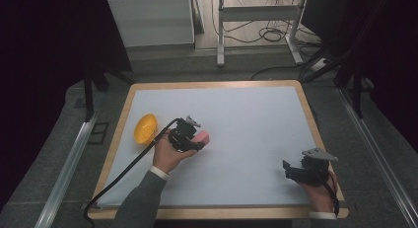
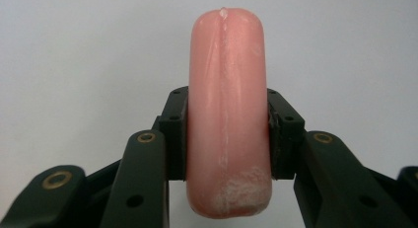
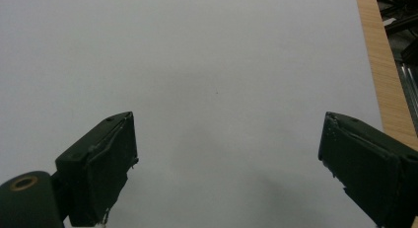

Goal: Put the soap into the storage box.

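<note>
Your left hand (image 1: 167,156) reaches in over the table's left half, and your left gripper (image 1: 197,139) has its 2 jaws clamped on a pink sausage (image 2: 229,114). Your right hand (image 1: 320,196) rests near the table's front right corner, its right gripper (image 1: 291,170) with jaws spread wide apart.

Pink sausage (image 2: 228,114) between left gripper (image 2: 228,134) jaws, pale whitish scuffs near its lower end, faint light seam down the middle. Black jaws, brass-coloured rivets. Yellow bowl (image 1: 145,128) just left of left gripper. White mat (image 1: 246,119) under both, light wood table (image 1: 305,97) edge around it. Right gripper (image 3: 226,164) black, grey plate on top.
</note>
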{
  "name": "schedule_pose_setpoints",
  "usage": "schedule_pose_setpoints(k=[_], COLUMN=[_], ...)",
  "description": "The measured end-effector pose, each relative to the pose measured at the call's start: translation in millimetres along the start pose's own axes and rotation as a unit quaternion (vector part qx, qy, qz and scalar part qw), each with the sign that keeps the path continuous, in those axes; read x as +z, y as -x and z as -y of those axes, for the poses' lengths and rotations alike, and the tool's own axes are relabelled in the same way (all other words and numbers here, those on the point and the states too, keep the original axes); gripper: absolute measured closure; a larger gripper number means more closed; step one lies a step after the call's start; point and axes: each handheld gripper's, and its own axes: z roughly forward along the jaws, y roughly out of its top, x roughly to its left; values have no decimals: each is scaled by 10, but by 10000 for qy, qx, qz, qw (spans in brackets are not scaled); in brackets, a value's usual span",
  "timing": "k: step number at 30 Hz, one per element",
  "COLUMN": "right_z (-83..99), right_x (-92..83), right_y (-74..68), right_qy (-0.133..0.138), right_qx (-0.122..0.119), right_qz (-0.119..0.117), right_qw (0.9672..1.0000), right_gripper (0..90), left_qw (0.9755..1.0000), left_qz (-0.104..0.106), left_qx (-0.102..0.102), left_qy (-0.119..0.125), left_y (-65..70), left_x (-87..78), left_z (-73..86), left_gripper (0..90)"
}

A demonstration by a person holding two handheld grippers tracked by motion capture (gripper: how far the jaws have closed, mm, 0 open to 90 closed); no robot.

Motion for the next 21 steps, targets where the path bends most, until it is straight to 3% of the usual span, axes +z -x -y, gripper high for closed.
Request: schedule_pose_setpoints(k=[21], right_z=[-7], right_x=[-26], right_y=[42], right_qy=[39], right_qx=[66], right_qz=[36], right_qw=[10000], right_gripper=[74], left_qw=[9993], left_qz=[-236], left_qx=[-166], left_qy=[245], left_y=[-172], left_x=[-278], left_z=[79], left_gripper=[603])
